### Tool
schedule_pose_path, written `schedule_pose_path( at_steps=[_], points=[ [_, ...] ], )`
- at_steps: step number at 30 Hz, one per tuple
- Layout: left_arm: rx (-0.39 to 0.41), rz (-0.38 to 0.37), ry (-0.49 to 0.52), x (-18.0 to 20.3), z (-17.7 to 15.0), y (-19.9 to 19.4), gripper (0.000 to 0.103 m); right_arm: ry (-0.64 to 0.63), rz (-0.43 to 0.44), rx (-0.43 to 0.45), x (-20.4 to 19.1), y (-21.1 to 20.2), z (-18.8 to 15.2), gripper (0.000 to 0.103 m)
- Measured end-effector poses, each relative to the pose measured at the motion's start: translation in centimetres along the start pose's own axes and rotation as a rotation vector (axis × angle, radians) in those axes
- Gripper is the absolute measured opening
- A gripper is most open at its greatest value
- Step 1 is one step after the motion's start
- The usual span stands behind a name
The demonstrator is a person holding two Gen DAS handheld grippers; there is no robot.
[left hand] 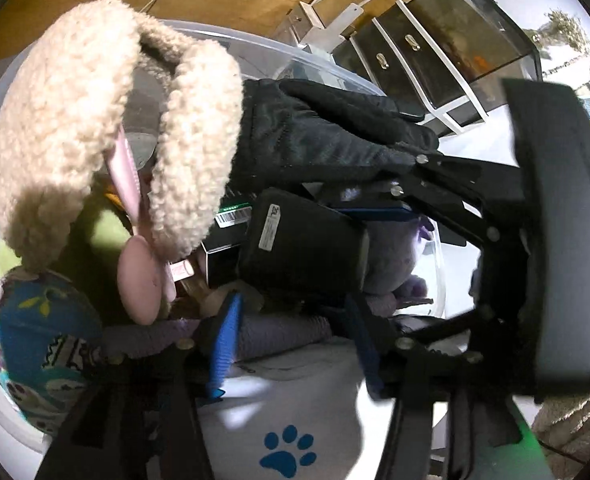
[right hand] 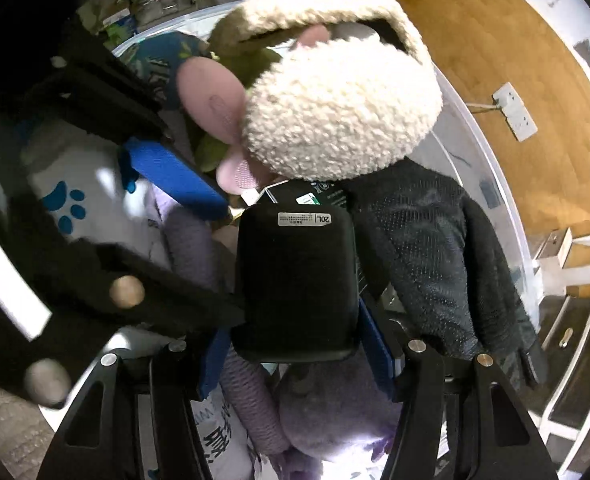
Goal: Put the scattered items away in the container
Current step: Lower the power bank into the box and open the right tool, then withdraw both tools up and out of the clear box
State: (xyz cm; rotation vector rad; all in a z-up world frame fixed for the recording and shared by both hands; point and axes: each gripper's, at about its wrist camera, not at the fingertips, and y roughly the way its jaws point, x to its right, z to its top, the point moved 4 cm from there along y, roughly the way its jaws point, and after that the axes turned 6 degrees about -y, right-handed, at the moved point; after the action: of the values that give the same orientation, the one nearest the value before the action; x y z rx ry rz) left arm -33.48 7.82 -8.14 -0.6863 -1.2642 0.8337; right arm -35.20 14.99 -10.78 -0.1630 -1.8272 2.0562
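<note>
- The right claw (right hand: 295, 344) pointed down into a clear plastic bin (right hand: 491, 184), its blue-padded fingers (right hand: 377, 348) on either side of a black pouch (right hand: 295, 284); whether the pads pressed it could not be told.
- Just beyond the pouch lay a dark box (right hand: 315, 194), and past that a cream fleece earmuff (right hand: 343, 108) with a pink hairbrush (right hand: 211, 96) at its left.
- A black glove (right hand: 435, 248) lay to the right of the pouch.
- Beneath the claw sat a purple plush toy (right hand: 335, 412).
- To the left, the other claw (right hand: 175, 176) crossed over a white bag with a blue paw print (right hand: 67, 204).
</note>
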Motion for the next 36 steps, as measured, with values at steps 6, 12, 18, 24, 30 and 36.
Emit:
schedule_pose_path(
  at_steps=[6,12,18,24,30,36],
  points=[
    [0.016,0.007,0.017,0.0,-0.9,-1.3,0.073,0.049,0.044,0.0,0.5,-0.2,-0.5,0.061],
    [0.059,0.006,0.003,-0.8,-1.7,-3.0,0.073,0.141,0.098,0.083,2.2,-3.0,-1.0,0.062],
    [0.096,0.017,-0.006,-1.4,-1.5,-3.9,0.073,0.278,-0.038,0.154,5.4,-3.9,-1.3,0.059],
    [0.131,0.063,0.044,-0.8,-1.4,-3.8,0.073,0.309,-0.06,0.182,4.0,-3.9,-1.6,0.049],
    [0.245,0.119,0.085,0.0,-1.6,-5.1,0.102,0.331,-0.176,0.213,2.4,-5.1,-3.0,0.08],
    [0.363,0.187,0.128,1.3,-1.5,-6.6,0.103,0.4,-0.331,0.286,0.6,-7.8,-4.8,0.101]
  ],
)
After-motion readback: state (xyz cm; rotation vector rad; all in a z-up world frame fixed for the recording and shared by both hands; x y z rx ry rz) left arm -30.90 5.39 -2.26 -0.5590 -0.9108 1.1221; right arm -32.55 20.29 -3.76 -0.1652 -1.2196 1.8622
